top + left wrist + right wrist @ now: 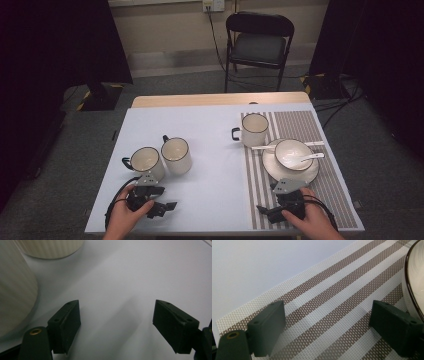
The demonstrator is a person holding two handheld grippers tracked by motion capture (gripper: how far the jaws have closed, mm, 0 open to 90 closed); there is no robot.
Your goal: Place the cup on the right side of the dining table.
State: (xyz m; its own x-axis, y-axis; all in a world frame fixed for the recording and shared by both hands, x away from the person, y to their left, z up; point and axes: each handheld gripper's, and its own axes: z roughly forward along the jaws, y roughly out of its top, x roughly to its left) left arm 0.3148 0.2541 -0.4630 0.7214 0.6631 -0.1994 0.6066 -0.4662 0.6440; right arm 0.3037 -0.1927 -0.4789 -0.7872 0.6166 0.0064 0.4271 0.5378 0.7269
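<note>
Left gripper [167, 206] wide apart, empty, near two mugs [161, 157]; right gripper [264, 212] likewise over striped placemat [300, 125].

I see the two things nearest my hand-held grippers. Lower left of centre in the high view stands a cream mug [146, 161], upright, ribbed on its wall, dark rim, its dark handle pointing to the left of the frame. It fills the left edge of the left gripper view [15, 292], blurred. Right of centre in the high view lies a white plate [290, 172] with a dark rim, flat on the striped placemat [305, 122], bearing a bowl. Its rim shows at the right edge of the right gripper view [413, 285].
</note>
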